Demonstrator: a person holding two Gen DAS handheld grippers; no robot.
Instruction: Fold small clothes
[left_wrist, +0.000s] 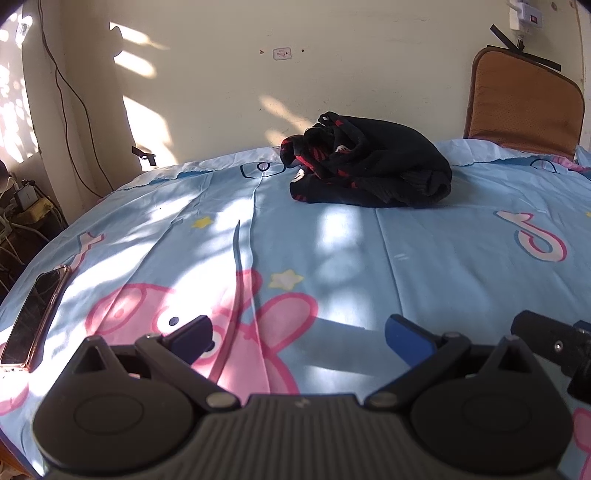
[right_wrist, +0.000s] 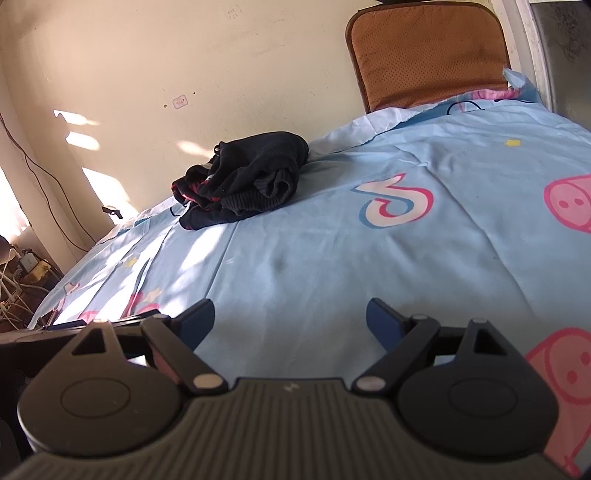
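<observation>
while nothing is yet in my grasp: both of my grippers hang low over the near part of the bed, empty, facing the far edge.
left gripper: fingers spread wide with only the sheet showing between them; i judge it is held this way so it can close on cloth once it gets there.
right gripper: likewise spread apart and holding nothing, just beside my left one, whose dark body shows at the left edge of the right wrist view.
black garment: crumpled in a heap with red stripes showing, lying on the blue cartoon sheet near the far edge of the bed, close to the wall; not folded at all.
garment versus jaws: well apart from both, straight ahead and a little right of my left jaws, ahead and left of my right jaws.
why the gap matters: i judge the bare sheet between is the room needed to drag the heap forward and lay it flat.
phone: lying flat at the left bed edge, clear of that stretch.
brown cushion: leaning upright against the wall at the far right, not touching the garment.
</observation>
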